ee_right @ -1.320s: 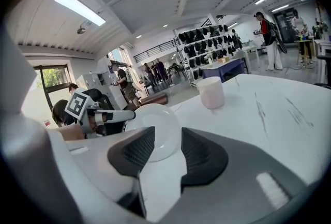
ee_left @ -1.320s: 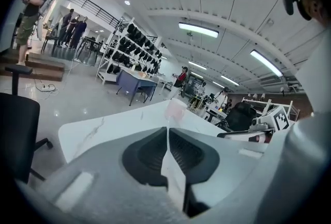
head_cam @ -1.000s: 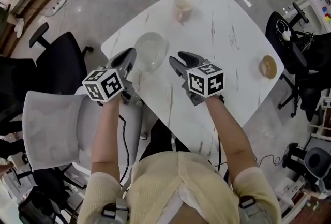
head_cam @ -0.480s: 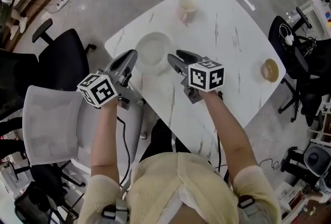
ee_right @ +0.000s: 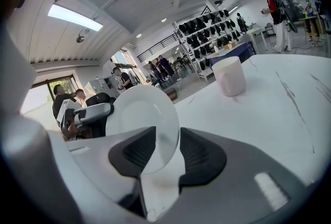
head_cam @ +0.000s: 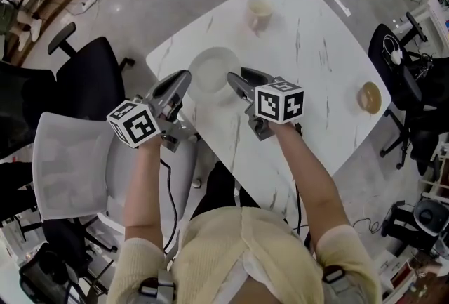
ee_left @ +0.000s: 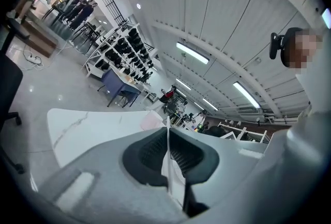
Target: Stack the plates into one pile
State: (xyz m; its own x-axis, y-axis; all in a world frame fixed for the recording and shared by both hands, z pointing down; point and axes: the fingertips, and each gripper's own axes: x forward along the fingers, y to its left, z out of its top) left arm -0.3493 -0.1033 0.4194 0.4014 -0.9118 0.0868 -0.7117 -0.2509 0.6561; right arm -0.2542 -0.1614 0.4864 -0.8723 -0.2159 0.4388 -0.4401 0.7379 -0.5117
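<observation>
While office chairs (head_cam: 88,74) flank the white marbled counter (head_cam: 309,78) on a glossy grey floor (head_cam: 161,1), left tongs (head_cam: 185,76) clamp the plate (head_cam: 214,69) over its near corner; right tongs (head_cam: 233,78), apart though just closing, straddle the rim unpressed.

Looks along the left hand-held gripper (ee_left: 168,134), both jaws pressed together on a plate (ee_left: 172,177) seen edge-on as a thin white line between the dark ribbed pads (ee_left: 149,153). Takes in, past the left jaw, a white marbled surface (ee_left: 88,127) with a pale cup (ee_left: 151,120) half hidden behind the jaw tip. Catches, farther off, a glossy floor (ee_left: 36,83), a blue table (ee_left: 120,86), shelving (ee_left: 129,55) loaded with dark items, and long ceiling lights (ee_left: 194,53). Fills at the right edge with a person's pale clothing (ee_left: 310,130).
</observation>
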